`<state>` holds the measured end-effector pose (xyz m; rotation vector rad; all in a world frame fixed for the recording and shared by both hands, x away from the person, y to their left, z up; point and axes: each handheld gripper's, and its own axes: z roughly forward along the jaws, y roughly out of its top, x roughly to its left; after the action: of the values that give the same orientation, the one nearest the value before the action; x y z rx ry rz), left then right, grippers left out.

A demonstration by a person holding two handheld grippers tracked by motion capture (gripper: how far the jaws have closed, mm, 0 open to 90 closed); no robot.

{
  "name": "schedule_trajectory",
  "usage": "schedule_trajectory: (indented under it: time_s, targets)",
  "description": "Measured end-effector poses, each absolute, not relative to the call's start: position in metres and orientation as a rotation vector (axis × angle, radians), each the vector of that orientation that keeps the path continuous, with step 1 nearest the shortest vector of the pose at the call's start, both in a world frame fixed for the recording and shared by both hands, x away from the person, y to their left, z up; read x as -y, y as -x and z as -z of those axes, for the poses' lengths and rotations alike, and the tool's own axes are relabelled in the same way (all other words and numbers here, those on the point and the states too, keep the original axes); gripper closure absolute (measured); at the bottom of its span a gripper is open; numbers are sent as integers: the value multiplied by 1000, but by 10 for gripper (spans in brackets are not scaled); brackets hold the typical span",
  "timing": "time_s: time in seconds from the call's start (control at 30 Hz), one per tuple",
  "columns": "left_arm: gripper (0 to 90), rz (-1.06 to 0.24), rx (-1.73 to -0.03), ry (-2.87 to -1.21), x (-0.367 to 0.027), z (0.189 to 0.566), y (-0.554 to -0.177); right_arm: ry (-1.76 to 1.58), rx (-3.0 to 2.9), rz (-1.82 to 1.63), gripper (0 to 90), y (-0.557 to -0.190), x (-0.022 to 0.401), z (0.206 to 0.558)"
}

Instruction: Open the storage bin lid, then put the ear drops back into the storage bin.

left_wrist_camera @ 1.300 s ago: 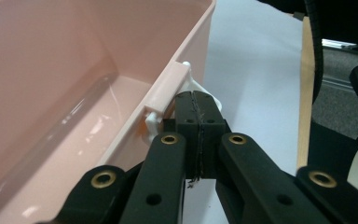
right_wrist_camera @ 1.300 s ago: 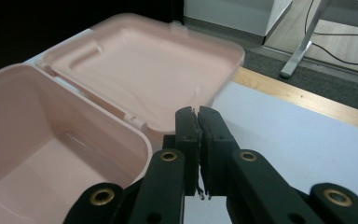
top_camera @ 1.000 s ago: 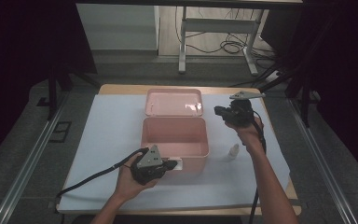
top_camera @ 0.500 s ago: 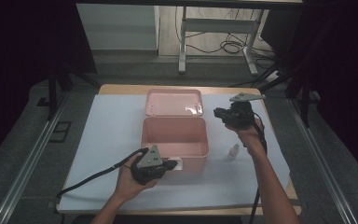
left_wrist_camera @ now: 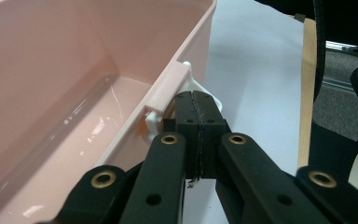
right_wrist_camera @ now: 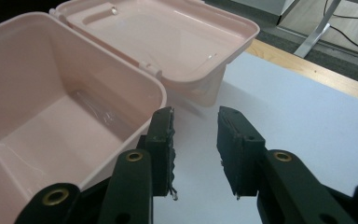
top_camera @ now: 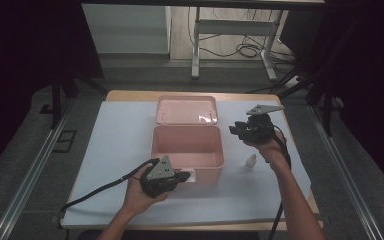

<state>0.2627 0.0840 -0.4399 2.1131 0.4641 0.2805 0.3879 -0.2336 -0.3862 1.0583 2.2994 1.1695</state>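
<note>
Pink box sits mid-table on the white sheet, open, lid flipped back flat behind it, still hinged. Interior looks empty in both gripper views. Left gripper is at the box's near front wall, jaws pressed fully together, tips right against the white latch at the front rim; can't tell if anything is pinched between the pads. Right gripper hovers just off the box's right rim, jaws have just been opening, now spread partway with nothing between them, only sheet below. Small white bottle stands on the sheet right of the box, near the right forearm.
</note>
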Motion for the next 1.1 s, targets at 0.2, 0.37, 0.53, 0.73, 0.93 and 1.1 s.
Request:
schedule_trajectory:
  time_s: [0.2, 0.37, 0.53, 0.73, 0.93, 1.1]
  targets:
    - [900, -280, -465, -2113, -84, 440, -263, -1057, -2307, -1154, 633, -384, 237, 387]
    - [900, -278, -468, -2113, -84, 440, -263, -1052, -2326, -1127, 619, -382, 240, 389]
    - [900, -278, -467, -2113, -84, 440, -263, -1048, -2346, -1095, 603, -380, 241, 390]
    - [900, -278, -468, -2112, -84, 440, -263, -1057, -2347, -1079, 587, -377, 246, 392]
    - [900, -277, -471, -2111, -84, 440, -263, -1064, -2356, -1071, 582, -373, 250, 396]
    - [900, -277, -473, -2110, -84, 440, -263, -1068, -2359, -1062, 575, -371, 253, 397]
